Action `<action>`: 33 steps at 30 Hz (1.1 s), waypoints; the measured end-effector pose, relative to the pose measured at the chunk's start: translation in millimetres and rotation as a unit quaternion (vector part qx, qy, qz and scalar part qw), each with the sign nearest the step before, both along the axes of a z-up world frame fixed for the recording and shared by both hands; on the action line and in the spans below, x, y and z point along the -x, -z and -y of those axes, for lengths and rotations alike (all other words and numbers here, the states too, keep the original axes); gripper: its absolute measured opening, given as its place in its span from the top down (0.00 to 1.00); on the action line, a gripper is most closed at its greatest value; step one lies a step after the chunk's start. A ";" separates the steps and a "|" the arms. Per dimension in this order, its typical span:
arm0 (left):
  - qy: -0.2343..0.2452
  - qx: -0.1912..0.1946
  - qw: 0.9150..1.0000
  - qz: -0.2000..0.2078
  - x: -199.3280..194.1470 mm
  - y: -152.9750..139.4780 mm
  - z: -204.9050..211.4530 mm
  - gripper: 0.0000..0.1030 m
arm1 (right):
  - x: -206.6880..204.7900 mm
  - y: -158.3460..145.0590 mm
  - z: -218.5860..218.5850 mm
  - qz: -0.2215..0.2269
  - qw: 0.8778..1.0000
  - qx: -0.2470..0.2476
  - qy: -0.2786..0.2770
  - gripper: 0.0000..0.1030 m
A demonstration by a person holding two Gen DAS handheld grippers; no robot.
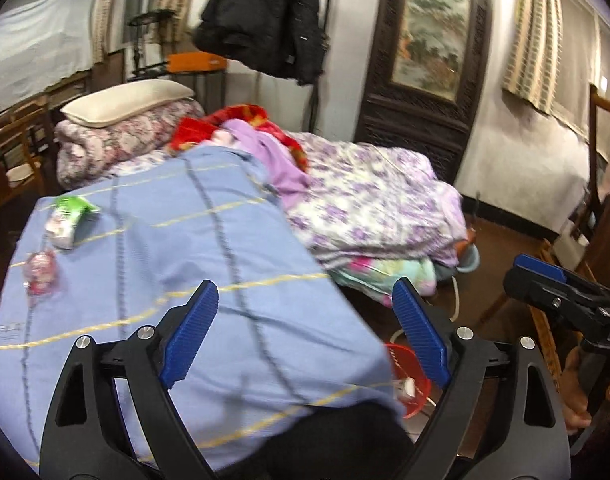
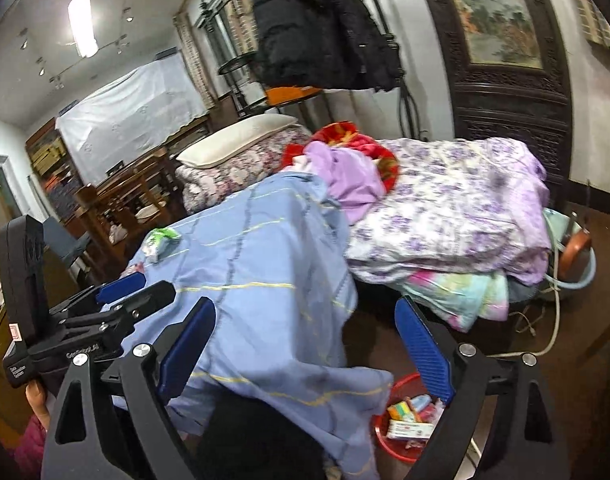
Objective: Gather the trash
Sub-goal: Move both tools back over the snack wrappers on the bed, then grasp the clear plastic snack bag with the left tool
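Between pickups, as I read it: both grippers empty, some trash already in the red plastic wastebasket on the floor at the bed's near corner, boxes and wrappers visible inside. Left gripper has its jaws spread wide, nothing between the ribbed blue pads, only the blue sheet behind them. Right gripper likewise wide open and holding nothing. Remaining trash lies on the far left part of the sheet: a crumpled green-and-white wrapper, soft and folded, and nearer the edge a clear crinkly packet with pink print, flat and shiny. The two sit near each other, well apart from the basket. Next move likely calls for a reach across the bed to the left, pads lowered flat to pinch thin film without snagging the loose cotton sheet, which is woven with dark and yellow grid lines and bunches easily. Frames slightly blurred.
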State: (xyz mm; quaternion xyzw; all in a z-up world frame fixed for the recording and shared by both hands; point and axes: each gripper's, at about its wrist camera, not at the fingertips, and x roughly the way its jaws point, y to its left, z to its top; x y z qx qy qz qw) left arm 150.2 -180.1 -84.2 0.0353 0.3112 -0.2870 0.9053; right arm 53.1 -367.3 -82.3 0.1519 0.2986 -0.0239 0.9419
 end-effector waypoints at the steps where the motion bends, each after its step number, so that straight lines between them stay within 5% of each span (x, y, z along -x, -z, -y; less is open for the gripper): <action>1: -0.005 0.001 1.000 0.001 -3.0 -1.2 -6.8 0.17 | -6.8 -1.6 -9.0 -0.001 1.000 0.001 -0.007 0.13; 13: -0.114 -0.014 0.993 0.027 -72.8 -2.4 -102.4 0.13 | -82.5 1.0 -96.2 -0.023 0.998 0.022 -0.055 0.13; 21: -0.211 0.008 0.977 -0.009 -146.4 21.9 -197.5 0.11 | -123.7 6.9 -130.6 -0.043 0.996 0.041 -0.069 0.13; 24: -0.255 0.000 0.965 -0.058 -171.8 49.9 -232.5 0.11 | -137.4 16.1 -140.9 -0.052 0.995 0.044 -0.075 0.13; 28: -0.256 0.038 0.961 -0.099 -182.2 65.3 -255.8 0.11 | -155.0 27.3 -153.7 -0.063 0.993 0.039 -0.089 0.13; 33: -0.228 0.015 0.967 -0.116 -190.8 73.2 -239.6 0.11 | -165.4 34.1 -164.6 -0.068 0.991 0.043 -0.103 0.13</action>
